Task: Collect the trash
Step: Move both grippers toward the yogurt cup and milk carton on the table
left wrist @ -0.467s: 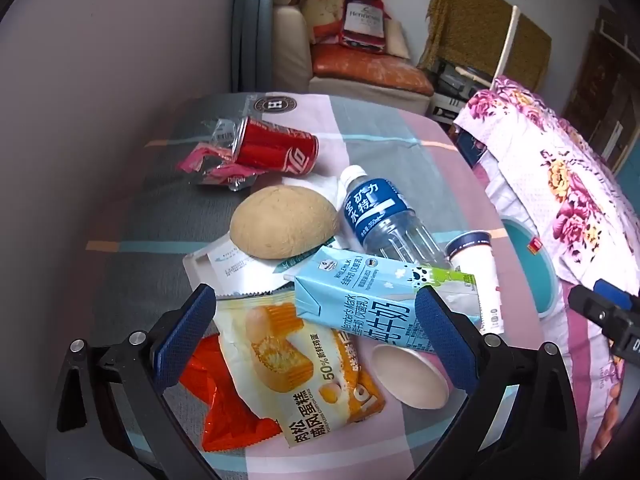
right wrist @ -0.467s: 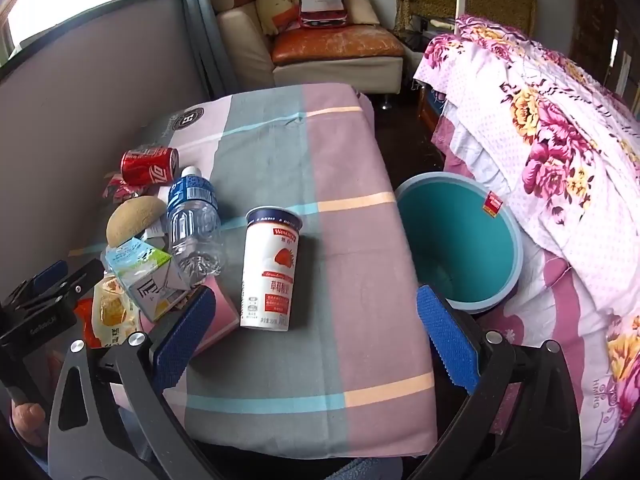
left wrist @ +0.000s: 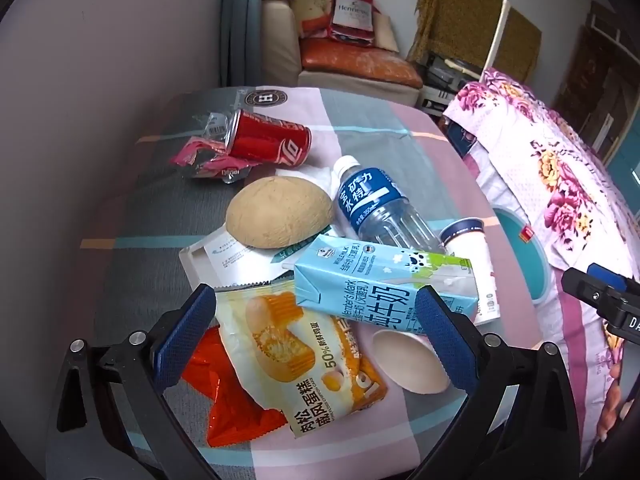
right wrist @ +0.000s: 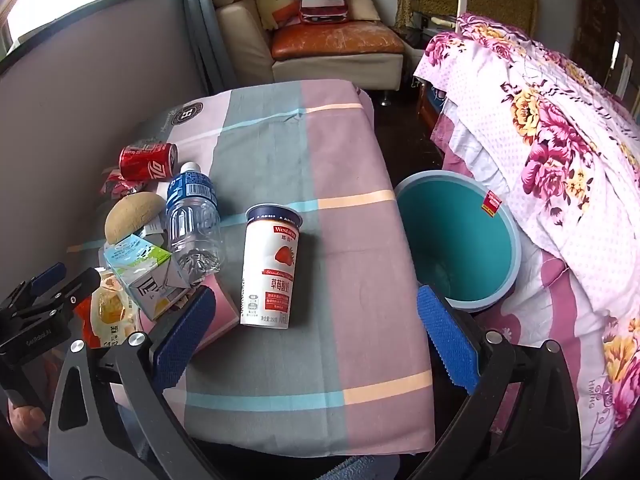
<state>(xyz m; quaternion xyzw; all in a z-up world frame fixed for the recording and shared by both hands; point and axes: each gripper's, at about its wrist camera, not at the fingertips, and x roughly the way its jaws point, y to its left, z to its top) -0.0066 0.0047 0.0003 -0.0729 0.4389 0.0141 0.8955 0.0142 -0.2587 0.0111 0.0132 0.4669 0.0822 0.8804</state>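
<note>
Trash lies on a cloth-covered table [right wrist: 280, 152]. In the left wrist view I see a red cola can [left wrist: 268, 142], a brown round bun [left wrist: 278, 212], a water bottle [left wrist: 380, 204], a blue milk carton [left wrist: 384, 292], a yellow cake wrapper [left wrist: 296, 356], an orange wrapper [left wrist: 228, 400] and a white cup [left wrist: 412, 362]. My left gripper [left wrist: 316, 340] is open above the cake wrapper and carton. My right gripper [right wrist: 316, 340] is open over the table's near edge, beside a lying strawberry yogurt cup [right wrist: 270, 268]. A teal bin [right wrist: 456, 240] stands to the table's right.
A bed with a floral cover [right wrist: 560, 152] is right of the bin. A sofa [right wrist: 332, 44] stands behind the table. A grey panel [right wrist: 80, 80] runs along the table's left. A pink crumpled wrapper [left wrist: 208, 162] lies by the can.
Both views are nearly the same; both grippers have shifted only slightly and stay open.
</note>
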